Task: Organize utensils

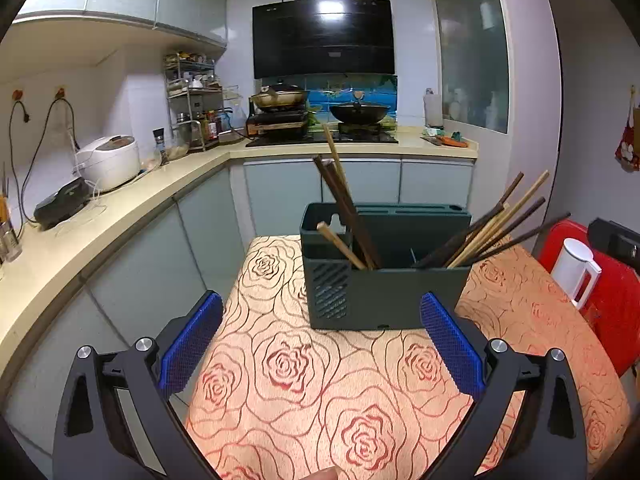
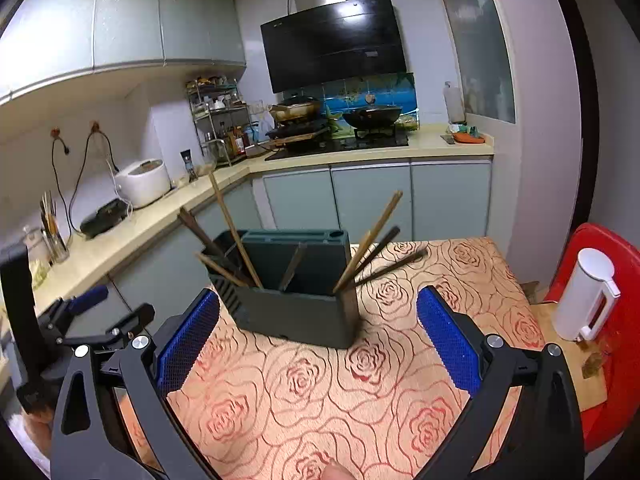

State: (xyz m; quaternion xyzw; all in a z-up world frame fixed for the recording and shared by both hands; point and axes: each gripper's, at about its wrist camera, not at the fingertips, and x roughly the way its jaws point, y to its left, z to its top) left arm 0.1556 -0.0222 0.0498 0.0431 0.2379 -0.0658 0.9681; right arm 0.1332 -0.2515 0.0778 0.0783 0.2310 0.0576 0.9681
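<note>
Nearest the lens, the left gripper (image 1: 321, 344) is hovering over the rose-patterned tablecloth (image 1: 304, 396), its blue-padded jaws standing wide apart and gripping nothing. The right gripper (image 2: 318, 340) is hanging likewise above the same cloth, jaws spread fully and empty; in its view the left gripper's dark frame is showing at the left edge, off the table's side. Beyond both tools, a dark green utensil holder (image 1: 384, 284) is sitting upright on the cloth, a vented panel facing left and a slotted section running along its back. In its left compartment, one bundle of chopsticks (image 1: 344, 208) is leaning leftward and back, a mix of dark and pale sticks, with one pale stick lying lower than the rest. In the right compartment, a second bundle of chopsticks (image 1: 496, 228) is fanning out to the right over the rim. To the right of the table, a white jug (image 2: 586, 296) is standing on a red stool (image 2: 616, 364). Further off, a beige counter (image 1: 120, 208) is carrying a white rice cooker (image 1: 110, 162) and a wire spice rack (image 1: 192, 100). At the far wall, two pans are resting on the hob (image 1: 324, 136) beneath a black range hood (image 1: 324, 38).
</note>
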